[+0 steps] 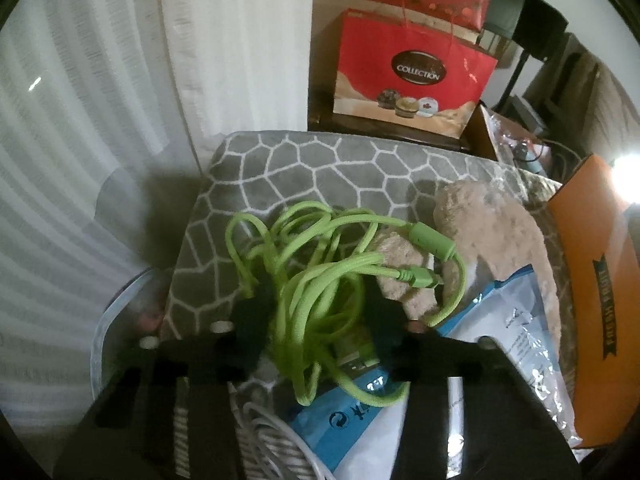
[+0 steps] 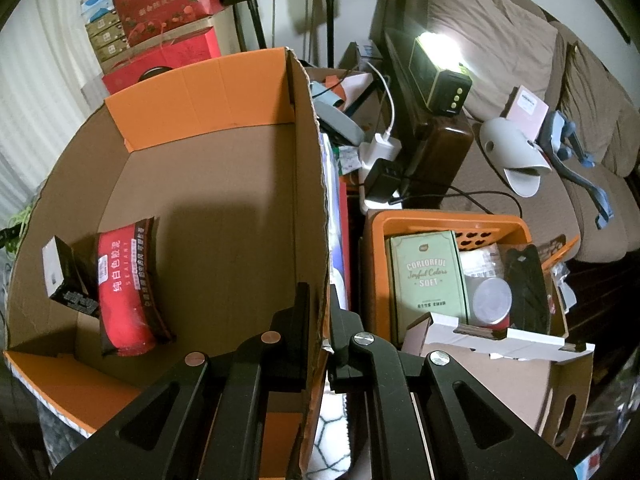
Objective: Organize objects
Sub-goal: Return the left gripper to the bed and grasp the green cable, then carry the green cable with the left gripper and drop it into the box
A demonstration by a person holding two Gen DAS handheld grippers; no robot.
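In the left wrist view my left gripper (image 1: pixel 316 300) has its fingers around a tangled bright green cable (image 1: pixel 320 280), lifted over a grey patterned cushion (image 1: pixel 300 168); whether the jaws clamp it is unclear. A tan plush toy (image 1: pixel 492 224) and a blue-white plastic bag (image 1: pixel 500 320) lie beside it. In the right wrist view my right gripper (image 2: pixel 320 320) is shut on the right wall of a large orange cardboard box (image 2: pixel 312 200). Inside the box lie a red snack packet (image 2: pixel 124 288) and a small black-white carton (image 2: pixel 60 272).
An orange crate (image 2: pixel 452 220) right of the box holds a green "Colorful Soft" box (image 2: pixel 428 276), a can and a dark item. A sofa (image 2: pixel 520 40) with a lamp and a slipper stands behind. Red gift bags (image 1: pixel 412 68) stand beyond the cushion. A white coiled cable (image 1: pixel 272 440) lies below.
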